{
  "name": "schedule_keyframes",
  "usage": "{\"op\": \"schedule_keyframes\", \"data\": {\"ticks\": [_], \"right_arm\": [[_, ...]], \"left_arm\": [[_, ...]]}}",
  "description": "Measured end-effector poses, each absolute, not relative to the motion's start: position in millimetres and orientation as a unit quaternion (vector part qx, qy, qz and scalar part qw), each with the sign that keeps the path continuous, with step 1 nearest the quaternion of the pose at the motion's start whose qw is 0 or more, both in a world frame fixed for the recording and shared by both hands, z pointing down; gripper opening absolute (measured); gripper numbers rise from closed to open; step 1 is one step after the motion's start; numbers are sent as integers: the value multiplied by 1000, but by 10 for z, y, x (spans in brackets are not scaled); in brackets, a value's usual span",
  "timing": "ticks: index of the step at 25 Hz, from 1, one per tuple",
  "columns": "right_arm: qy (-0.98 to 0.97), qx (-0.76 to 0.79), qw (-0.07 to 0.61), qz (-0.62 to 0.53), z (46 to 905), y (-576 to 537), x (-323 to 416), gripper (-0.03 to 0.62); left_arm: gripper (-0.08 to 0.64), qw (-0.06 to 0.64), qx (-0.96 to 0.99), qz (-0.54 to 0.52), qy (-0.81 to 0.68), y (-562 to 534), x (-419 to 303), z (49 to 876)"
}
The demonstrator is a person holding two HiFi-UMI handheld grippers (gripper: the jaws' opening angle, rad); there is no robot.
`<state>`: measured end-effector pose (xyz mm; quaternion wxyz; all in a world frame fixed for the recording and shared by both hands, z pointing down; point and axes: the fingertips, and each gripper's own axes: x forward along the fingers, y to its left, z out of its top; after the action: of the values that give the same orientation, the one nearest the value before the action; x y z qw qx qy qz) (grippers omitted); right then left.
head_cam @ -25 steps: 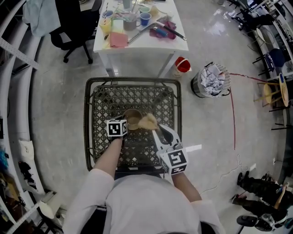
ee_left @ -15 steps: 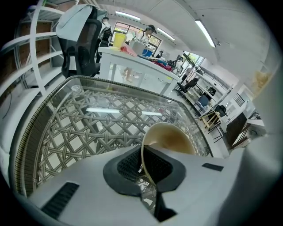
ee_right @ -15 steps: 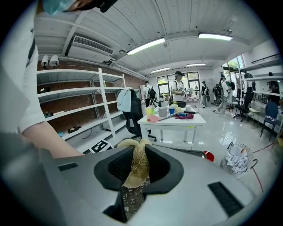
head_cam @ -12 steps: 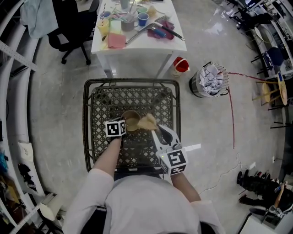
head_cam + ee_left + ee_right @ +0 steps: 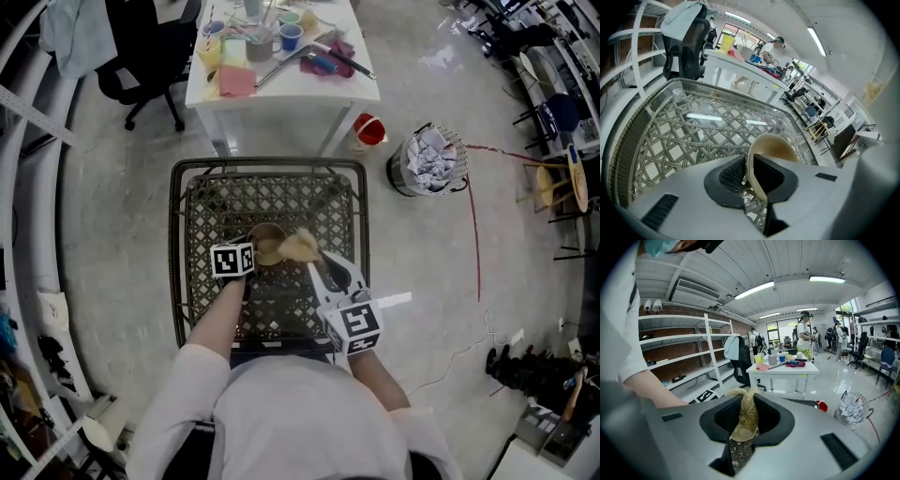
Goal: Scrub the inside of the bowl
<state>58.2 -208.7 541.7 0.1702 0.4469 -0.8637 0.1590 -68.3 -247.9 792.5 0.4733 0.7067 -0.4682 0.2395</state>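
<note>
Hardly anything has shifted over the last second; bowl and scrubber lie as they did. 1 left hand-held gripper (image 5: 749,174) is clamped on the near rim of 1 tan round bowl (image 5: 269,243), which sits tilted over the middle of the dark woven-lattice desk (image 5: 281,202). From the head view that pinched rim is hidden behind the marker cube. 1 right hand-held gripper (image 5: 747,420) pinches 1 straw-coloured fibrous scrubber (image 5: 743,399), whose tuft is at the bowl's right edge. Whether the 2 touch is hard to make out.
</note>
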Motion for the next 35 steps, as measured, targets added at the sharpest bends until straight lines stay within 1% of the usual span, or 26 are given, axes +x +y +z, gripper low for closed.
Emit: {"op": "schedule_keyframes", "data": {"ticks": [4, 5, 6, 7, 13, 19, 21, 26, 29, 35], "right_arm": [[-865, 446, 167, 158, 5408, -2068, 579, 86], [-865, 446, 167, 157, 5403, -2067, 579, 86], [-866, 446, 166, 156, 5396, -2068, 579, 86], [-866, 446, 165, 156, 5388, -2067, 578, 86], [-868, 446, 158, 151, 5319, -2016, 541, 86], [-868, 451, 152, 144, 5262, -1975, 512, 86], [-868, 453, 149, 141, 5236, -1950, 491, 86], [-868, 457, 140, 134, 5158, -1886, 470, 86], [-868, 461, 134, 128, 5083, -1866, 463, 86], [-868, 468, 119, 113, 4934, -1793, 464, 86]], "left_arm": [[45, 471, 711, 229, -470, -2474, -691, 7888], [69, 471, 712, 226, -470, -2478, -689, 7878], [134, 473, 712, 222, -469, -2482, -687, 7867], [147, 473, 712, 219, -469, -2487, -691, 7852], [146, 455, 719, 207, -482, -2504, -785, 7700], [143, 419, 739, 193, -491, -2573, -893, 7436], [110, 407, 747, 183, -494, -2584, -912, 7322], [61, 371, 773, 151, -492, -2592, -897, 6969], [48, 346, 791, 132, -487, -2586, -891, 6725], [44, 290, 819, 101, -485, -2540, -877, 6195]]}}
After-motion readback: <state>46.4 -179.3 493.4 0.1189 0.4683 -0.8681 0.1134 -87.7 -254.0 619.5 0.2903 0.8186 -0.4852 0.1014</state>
